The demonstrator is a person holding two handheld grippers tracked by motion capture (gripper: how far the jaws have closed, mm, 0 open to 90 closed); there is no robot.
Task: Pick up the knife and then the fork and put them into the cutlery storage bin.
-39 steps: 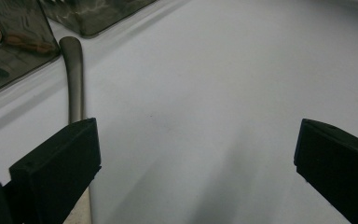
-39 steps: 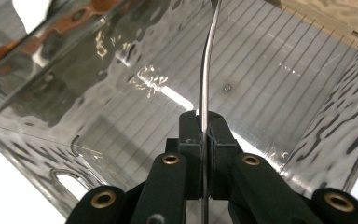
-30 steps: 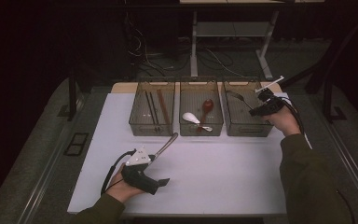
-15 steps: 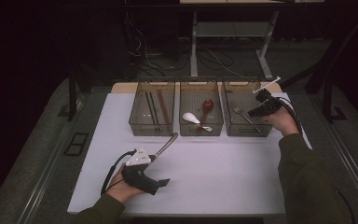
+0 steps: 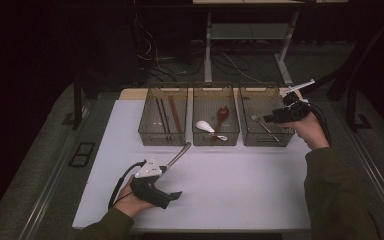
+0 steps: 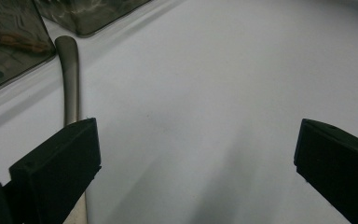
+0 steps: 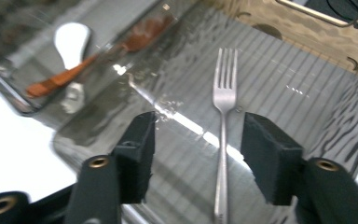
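While the right tongs (image 7: 196,154) hang wide over the fork (image 7: 223,140) in the right bin (image 5: 267,137), the left tongs (image 6: 196,158), wide too, should close gently around the spoon handle (image 6: 70,74).

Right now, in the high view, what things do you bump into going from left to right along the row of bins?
Chopsticks bin with dark and brown sticks → middle bin with a white spoon and a reddish wooden spoon → right bin with a fork → right gripper.

No readable text, labels, brands, numbers or signs on anything in view
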